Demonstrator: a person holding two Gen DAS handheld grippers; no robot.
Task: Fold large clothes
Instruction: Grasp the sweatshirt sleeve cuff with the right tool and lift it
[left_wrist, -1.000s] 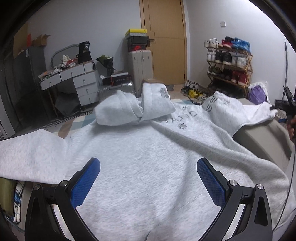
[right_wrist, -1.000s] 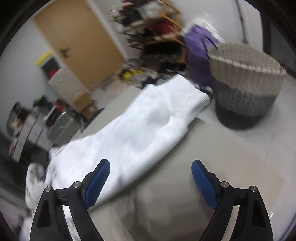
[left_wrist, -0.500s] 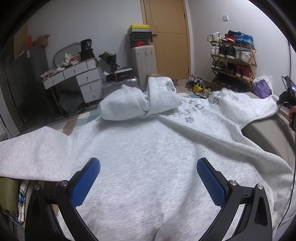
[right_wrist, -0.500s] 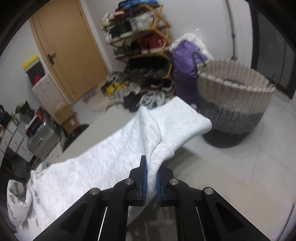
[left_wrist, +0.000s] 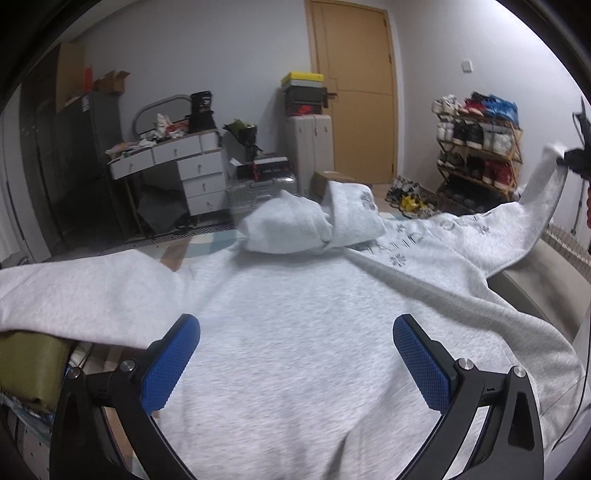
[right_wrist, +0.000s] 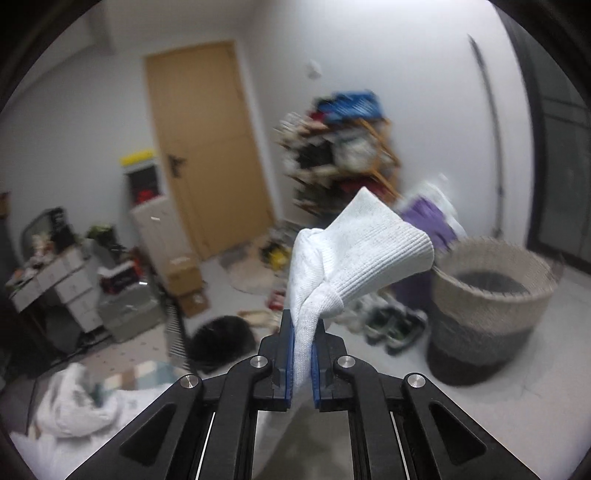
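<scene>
Behind the work surface the room is crowded: a wooden door (left_wrist: 356, 88) at 12 o'clock, a shoe rack (left_wrist: 476, 140) at about 2, a white drawer unit (left_wrist: 173, 166) at 10, and in the right wrist view a woven basket (right_wrist: 491, 310) on the floor at 3 o'clock. The grey hoodie (left_wrist: 295, 314) lies spread across the surface in front of you, its hood (left_wrist: 314, 221) bunched at 12 o'clock and its left sleeve (left_wrist: 74, 291) trailing to 9 o'clock.

Your right gripper (right_wrist: 303, 354) is clenched on the ribbed cuff (right_wrist: 365, 247) of the right sleeve, and the fabric fans out above the pads. In the left wrist view that sleeve is raised off the surface at about 2 o'clock. Your left gripper (left_wrist: 295, 354) hangs released over the body of the hoodie, pads wide apart, with nothing between them.

For a clean fold, I would carry the cuff across toward 9 or 10 o'clock and lay the sleeve flat over the chest. Keep the sleeve taut enough not to twist. The grip looks bunched, so the cuff may land creased; lower it slowly. Your free left gripper could pin the shoulder area so the body does not drag along.
</scene>
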